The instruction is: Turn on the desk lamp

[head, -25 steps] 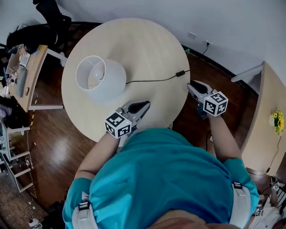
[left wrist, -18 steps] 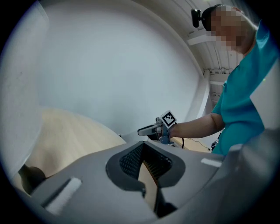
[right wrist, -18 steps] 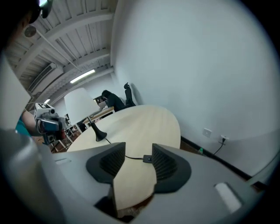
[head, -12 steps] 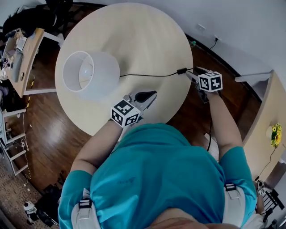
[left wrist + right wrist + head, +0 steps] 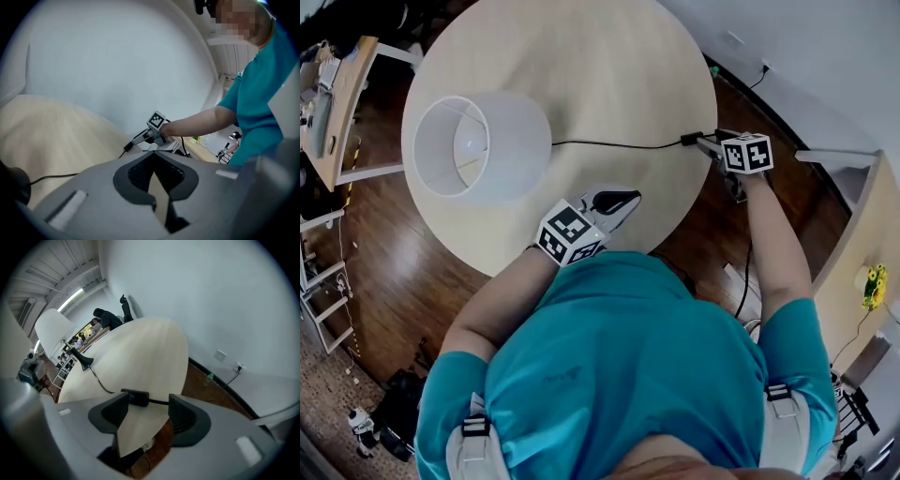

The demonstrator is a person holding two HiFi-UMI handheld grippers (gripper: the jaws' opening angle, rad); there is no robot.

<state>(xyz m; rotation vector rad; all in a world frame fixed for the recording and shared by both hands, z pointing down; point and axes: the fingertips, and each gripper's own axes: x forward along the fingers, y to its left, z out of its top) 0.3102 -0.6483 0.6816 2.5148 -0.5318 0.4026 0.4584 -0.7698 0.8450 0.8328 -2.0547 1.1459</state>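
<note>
Desk lamp [image 5: 502, 150] stands on the left part of the round tabletop [image 5: 581, 66], well apart from both grippers. From the head view only its white shade [image 5: 520, 141] and the bulb [image 5: 469, 145] inside are seen; the base is hidden under the shade, and I cannot tell if the bulb is lit. A thin black cord [image 5: 609, 144] runs from the lamp to the right, to a small black switch [image 5: 691, 139] near the edge of the tabletop.

The right gripper [image 5: 712, 147] is at this switch. In the right gripper view its jaws stand apart and have just been opening; the switch [image 5: 135, 397] lies between their tips, close to the left one, and the pads do not press on it. Whether it touches that jaw is hard to make out.

The left gripper [image 5: 619, 200] is over the near part of the tabletop. In the left gripper view its jaws are closed at the tips, with nothing between them. The lamp is cut off at that view's left edge.

The person's teal shirt [image 5: 619, 366] covers the near edge of the tabletop.
</note>
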